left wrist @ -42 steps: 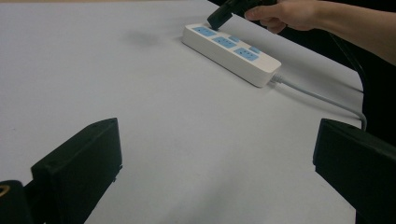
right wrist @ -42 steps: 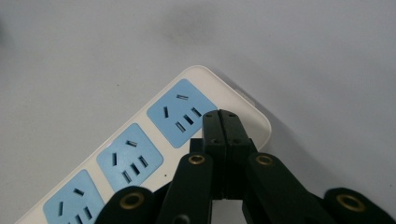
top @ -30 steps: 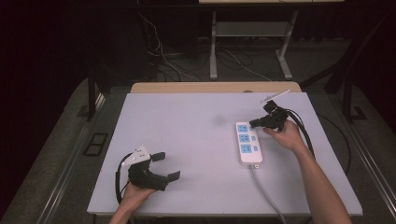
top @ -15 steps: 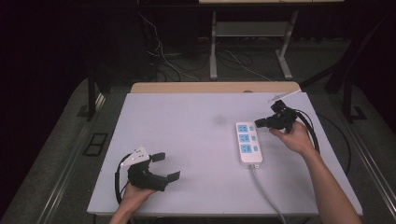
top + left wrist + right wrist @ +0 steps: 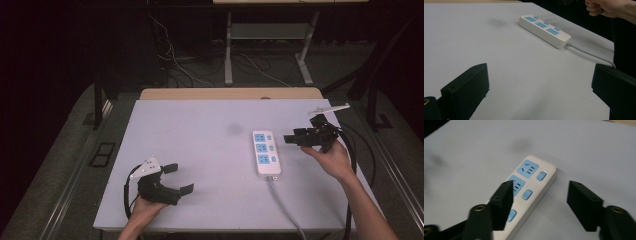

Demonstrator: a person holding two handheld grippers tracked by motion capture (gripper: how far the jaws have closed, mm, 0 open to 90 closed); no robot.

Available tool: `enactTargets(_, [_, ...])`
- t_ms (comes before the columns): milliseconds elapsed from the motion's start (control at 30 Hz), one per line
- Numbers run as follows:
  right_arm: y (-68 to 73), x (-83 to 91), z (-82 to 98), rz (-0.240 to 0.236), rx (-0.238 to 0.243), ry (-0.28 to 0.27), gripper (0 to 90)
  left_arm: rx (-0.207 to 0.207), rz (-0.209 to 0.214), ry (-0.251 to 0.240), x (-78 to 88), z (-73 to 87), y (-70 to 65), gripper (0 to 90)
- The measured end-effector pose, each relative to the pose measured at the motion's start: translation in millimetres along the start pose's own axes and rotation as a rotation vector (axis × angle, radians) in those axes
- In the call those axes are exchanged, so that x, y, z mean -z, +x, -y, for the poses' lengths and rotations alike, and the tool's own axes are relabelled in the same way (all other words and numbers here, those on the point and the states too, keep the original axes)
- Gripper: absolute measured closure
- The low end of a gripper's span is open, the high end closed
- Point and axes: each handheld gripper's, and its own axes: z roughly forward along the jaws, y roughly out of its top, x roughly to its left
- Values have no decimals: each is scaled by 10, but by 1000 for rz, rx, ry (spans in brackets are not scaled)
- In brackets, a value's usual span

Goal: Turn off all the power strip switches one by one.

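Power strip lies flat on the white bench, at about three o'clock from the bench's middle, its grey cord running off toward six o'clock. Your right hand-held gripper sits just off the strip's three o'clock side, apart from it; its jaws have just been opening and now stand released with nothing between them. If you mean to press a switch or shift the strip, I'd judge it best to come in level and low, keep the jaws square to the strip's long edges, and watch that the cord doesn't drag it askew. Your left hand-held gripper rests at about seven o'clock on the bench, jaws released and empty, well apart from the strip.

The strip is a white, round-cornered bar with three blue socket faces in a row, each with a small blue button beside it. No plug sits in any socket.
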Motion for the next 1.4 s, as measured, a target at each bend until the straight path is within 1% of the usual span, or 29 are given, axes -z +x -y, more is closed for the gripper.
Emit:
enactTargets(100, [25, 87, 56, -6, -33, -24, 109, 0, 0, -1, 0, 0, -1, 0])
enactTargets(167, [60, 138, 108, 0, -33, -39, 99, 0, -1, 1, -3, -1, -2, 0])
enactTargets(200, [80, 160, 135, 7, -29, -45, 50, -1, 0, 1, -5, -1, -3, 0])
enactTargets(233, [99, 173, 164, 2, -25, -44, 9, -1, 0, 1, -8, -1, -6, 0])
enactTargets(333, [168, 202, 261, -12, -16, -44, 5, -3, 4, 4, -13, 1, -8, 0])
enactTargets(400, [201, 213, 318, -17, -10, -55, 5, -4, 3, 5, -13, 0, -7, 0])
enactTargets(567, [271, 232, 488, -43, -21, -79, 5, -4, 1, 5, -7, 1, -5, 0])
enactTargets(767, [386, 294, 726, -52, -27, -138, 5, 0, 1, 17, -9, 12, -4, 0])
enactTargets(867, [437, 308, 857, -67, -35, -152, 5, 3, 0, 22, -13, 17, -11, 0])
enactTargets(1033, [494, 290, 1040, -70, -33, -168, 5, 6, 0, 33, -15, 26, -12, 0])
enactTargets(1100, [527, 283, 1108, -64, -22, -179, 5, 10, 0, 41, -17, 29, -6, 0])
enactTargets(1267, [587, 260, 1205, -49, -3, -172, 6, 16, 3, 53, -25, 35, 2, 0])
enactTargets(1400, [595, 235, 1257, -37, 14, -170, 5, 19, -2, 64, -41, 36, 23, 0])
